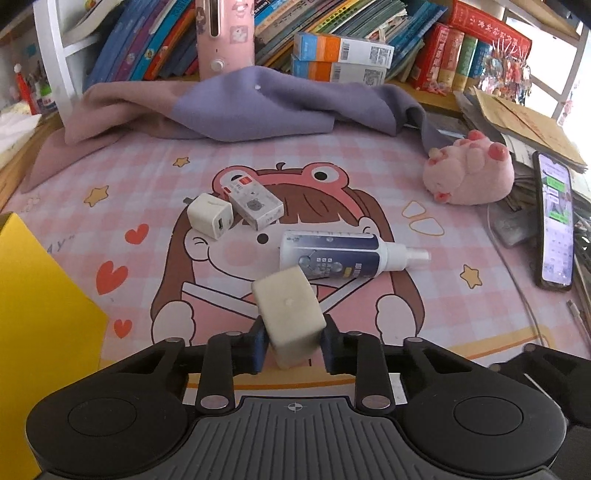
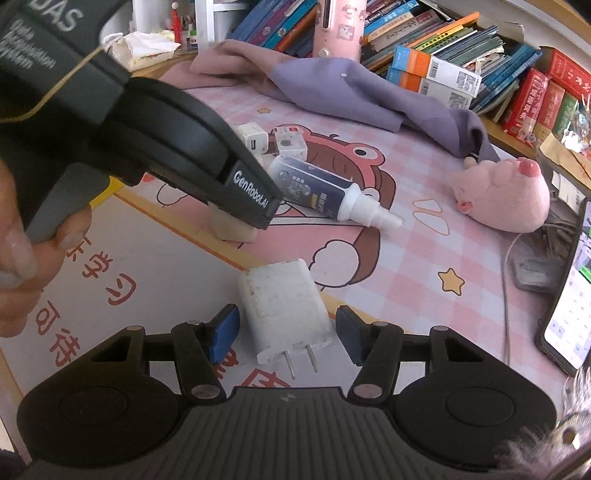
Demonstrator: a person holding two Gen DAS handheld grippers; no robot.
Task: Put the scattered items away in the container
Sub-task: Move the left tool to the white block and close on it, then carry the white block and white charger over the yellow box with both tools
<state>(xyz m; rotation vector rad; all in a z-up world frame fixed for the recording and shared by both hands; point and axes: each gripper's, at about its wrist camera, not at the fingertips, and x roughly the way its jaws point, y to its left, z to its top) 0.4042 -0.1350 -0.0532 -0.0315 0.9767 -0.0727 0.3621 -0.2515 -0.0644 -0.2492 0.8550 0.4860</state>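
Observation:
My left gripper (image 1: 293,345) is shut on a cream block (image 1: 290,314) and holds it above the pink cartoon mat. The block also shows under the left tool in the right wrist view (image 2: 232,229). Ahead lie a spray bottle (image 1: 332,254), a small white USB charger (image 1: 210,216) and a small white box (image 1: 255,203). A yellow container (image 1: 33,325) stands at the left edge. My right gripper (image 2: 286,332) is open, its fingers either side of a white plug adapter (image 2: 286,314) lying on the mat, prongs toward me.
A pink plush toy (image 1: 469,173) sits at the right, a phone (image 1: 556,221) and cable beyond it. A purple and pink cloth (image 1: 236,107) lies at the back before a shelf of books (image 1: 332,29) and a pink bottle (image 1: 225,37).

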